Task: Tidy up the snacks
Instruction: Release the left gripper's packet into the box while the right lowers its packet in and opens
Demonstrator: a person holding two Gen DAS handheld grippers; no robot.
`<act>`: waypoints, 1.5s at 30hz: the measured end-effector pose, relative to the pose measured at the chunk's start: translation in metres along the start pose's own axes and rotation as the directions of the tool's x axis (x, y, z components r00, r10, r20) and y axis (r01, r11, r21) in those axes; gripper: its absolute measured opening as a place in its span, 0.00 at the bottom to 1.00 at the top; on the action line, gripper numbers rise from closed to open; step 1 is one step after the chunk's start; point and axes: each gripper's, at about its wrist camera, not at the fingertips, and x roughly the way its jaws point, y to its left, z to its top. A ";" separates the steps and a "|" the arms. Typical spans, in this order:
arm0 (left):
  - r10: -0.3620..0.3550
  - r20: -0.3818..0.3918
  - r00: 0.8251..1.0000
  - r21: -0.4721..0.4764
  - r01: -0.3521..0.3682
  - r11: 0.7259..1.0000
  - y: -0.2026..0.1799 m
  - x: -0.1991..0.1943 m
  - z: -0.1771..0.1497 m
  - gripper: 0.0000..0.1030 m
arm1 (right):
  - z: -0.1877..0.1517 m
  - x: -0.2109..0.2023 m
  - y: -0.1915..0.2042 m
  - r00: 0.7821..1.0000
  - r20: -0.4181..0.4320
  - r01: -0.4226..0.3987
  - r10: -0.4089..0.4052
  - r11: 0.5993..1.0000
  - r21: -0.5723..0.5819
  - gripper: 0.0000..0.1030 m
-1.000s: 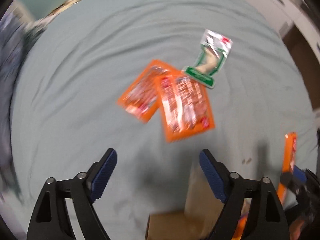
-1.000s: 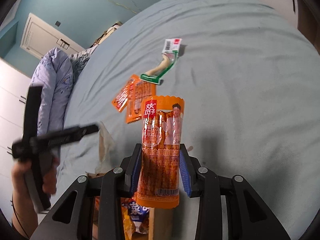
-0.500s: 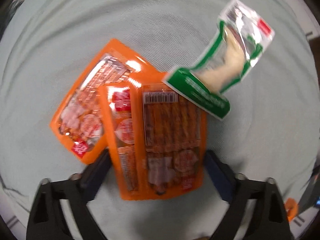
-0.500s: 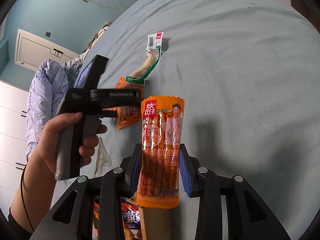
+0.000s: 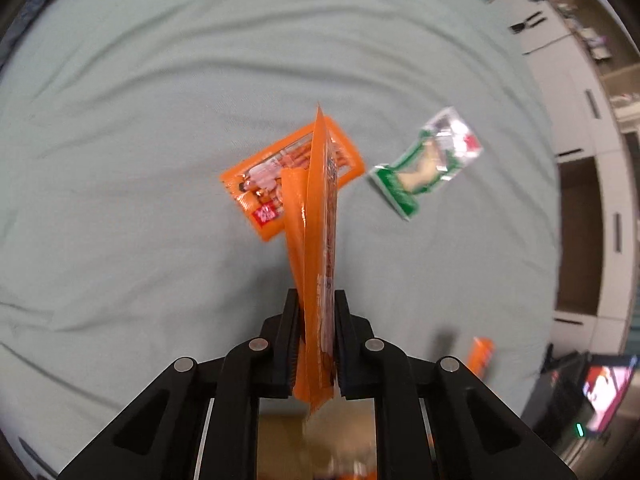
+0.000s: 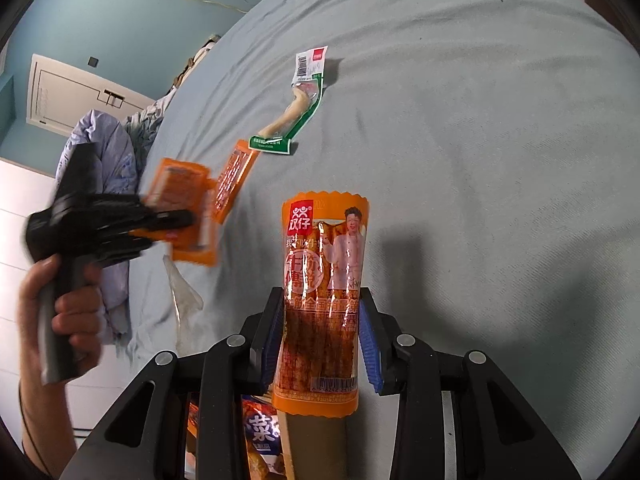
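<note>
My left gripper (image 5: 316, 320) is shut on a flat orange snack packet (image 5: 318, 240), seen edge-on and lifted off the pale blue bed. It also shows in the right wrist view (image 6: 184, 208), held in the left gripper (image 6: 176, 224). A second orange packet (image 5: 280, 176) lies flat on the bed, also in the right wrist view (image 6: 232, 178). A green-and-white packet (image 5: 428, 160) lies to its right, also in the right wrist view (image 6: 296, 108). My right gripper (image 6: 320, 340) is shut on a tall orange sausage packet (image 6: 322, 292), held upright.
A brown cardboard box with snack packs shows below my right gripper (image 6: 312, 444) and below my left one (image 5: 320, 440). A crumpled quilt (image 6: 108, 152) lies at the bed's left. White cabinets (image 5: 580, 120) stand beyond the bed's right edge. A clear wrapper (image 6: 182, 284) lies nearby.
My left gripper went down over the top orange packet, shut on it and lifted it off the bed, uncovering the packet beneath. The right gripper kept holding its sausage packet.
</note>
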 end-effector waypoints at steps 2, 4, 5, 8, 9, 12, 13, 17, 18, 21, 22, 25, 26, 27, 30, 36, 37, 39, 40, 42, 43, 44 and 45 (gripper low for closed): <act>-0.025 0.039 0.999 0.030 0.024 0.999 -0.002 -0.029 -0.014 0.13 | -0.002 -0.003 0.002 1.000 0.011 0.011 -0.011 1.000 -0.006 0.32; -0.065 0.074 0.995 0.055 0.061 0.997 -0.003 -0.055 -0.028 0.13 | -0.003 -0.006 0.004 0.999 0.020 0.026 -0.026 1.000 -0.015 0.32; -0.098 0.085 0.992 0.072 0.092 0.993 0.003 -0.073 -0.039 0.13 | -0.004 -0.006 0.006 0.999 0.025 0.033 -0.033 0.999 -0.020 0.32; -0.176 0.087 0.981 0.151 0.161 0.975 0.001 -0.100 -0.082 0.14 | -0.010 -0.009 0.011 0.998 0.041 0.051 -0.049 0.998 -0.029 0.32; -0.194 0.074 0.978 0.192 0.177 0.965 0.002 -0.107 -0.101 0.14 | -0.011 -0.010 0.012 0.997 0.047 0.055 -0.053 0.998 -0.031 0.32; -0.288 0.010 0.958 0.314 0.271 0.910 0.004 -0.100 -0.151 0.16 | -0.017 -0.012 0.015 0.995 0.064 0.074 -0.072 0.997 -0.037 0.32; -0.323 -0.013 0.946 0.346 0.308 0.887 0.006 -0.091 -0.163 0.14 | -0.020 -0.012 0.018 0.994 0.070 0.083 -0.080 0.996 -0.038 0.32; -0.308 -0.090 0.947 0.334 0.320 0.887 0.030 -0.030 -0.191 0.10 | -0.028 -0.016 0.028 0.990 0.099 0.111 -0.104 0.992 -0.067 0.32; -0.253 -0.127 0.959 0.296 0.280 0.913 0.036 -0.010 -0.192 0.13 | -0.030 -0.017 0.032 0.988 0.109 0.117 -0.107 0.990 -0.083 0.32; -0.089 -0.151 0.984 0.257 0.126 0.958 0.047 0.017 -0.186 0.13 | -0.042 -0.028 0.045 0.980 0.157 0.145 -0.122 0.978 -0.149 0.32; -0.075 -0.127 0.989 0.241 0.105 0.965 0.051 0.012 -0.182 0.14 | -0.046 -0.030 0.046 0.979 0.164 0.146 -0.120 0.977 -0.159 0.32; -0.133 -0.008 0.991 0.216 0.131 0.967 0.058 -0.013 -0.175 0.53 | -0.058 -0.044 0.052 0.979 0.195 0.101 -0.062 0.976 -0.192 0.32; -0.174 0.024 0.985 0.209 0.165 0.964 0.060 -0.020 -0.172 0.70 | -0.065 -0.049 0.056 0.979 0.203 0.076 -0.032 0.974 -0.213 0.32; -0.179 0.071 0.981 0.200 0.162 0.966 0.063 -0.029 -0.171 0.76 | -0.069 -0.052 0.058 0.979 0.205 0.062 -0.015 0.972 -0.226 0.32; -0.118 0.171 0.978 0.209 0.081 0.975 0.065 -0.044 -0.173 0.76 | -0.087 -0.056 0.066 0.982 0.185 0.010 0.043 0.961 -0.276 0.32; -0.055 0.294 0.954 0.208 -0.008 0.978 0.060 -0.061 -0.169 0.76 | -0.128 -0.047 0.103 0.984 0.008 -0.156 0.179 0.880 -0.449 0.35; -0.050 0.295 0.954 0.209 -0.013 0.978 0.059 -0.062 -0.169 0.76 | -0.135 -0.043 0.109 0.985 -0.011 -0.158 0.173 0.867 -0.473 0.38; -0.050 0.286 0.957 0.206 -0.011 0.978 0.063 -0.059 -0.170 0.76 | -0.141 -0.033 0.115 0.989 -0.024 -0.137 0.143 0.869 -0.475 0.48; -0.049 0.281 0.959 0.201 -0.009 0.980 0.064 -0.058 -0.170 0.76 | -0.139 -0.029 0.114 0.992 -0.019 -0.119 0.124 0.883 -0.455 0.52; -0.044 0.278 0.960 0.192 -0.010 0.981 0.067 -0.060 -0.171 0.76 | -0.128 -0.029 0.108 0.994 0.011 -0.096 0.108 0.918 -0.386 0.53; -0.043 0.276 0.960 0.188 -0.010 0.982 0.067 -0.060 -0.171 0.76 | -0.124 -0.033 0.104 0.993 0.024 -0.098 0.114 0.928 -0.359 0.54; -0.044 0.273 0.961 0.184 -0.008 0.983 0.068 -0.060 -0.172 0.76 | -0.118 -0.038 0.103 0.992 0.041 -0.099 0.119 0.940 -0.326 0.56; -0.047 0.269 0.962 0.180 -0.002 0.984 0.069 -0.060 -0.172 0.76 | -0.113 -0.044 0.098 0.992 0.050 -0.096 0.116 0.949 -0.301 0.58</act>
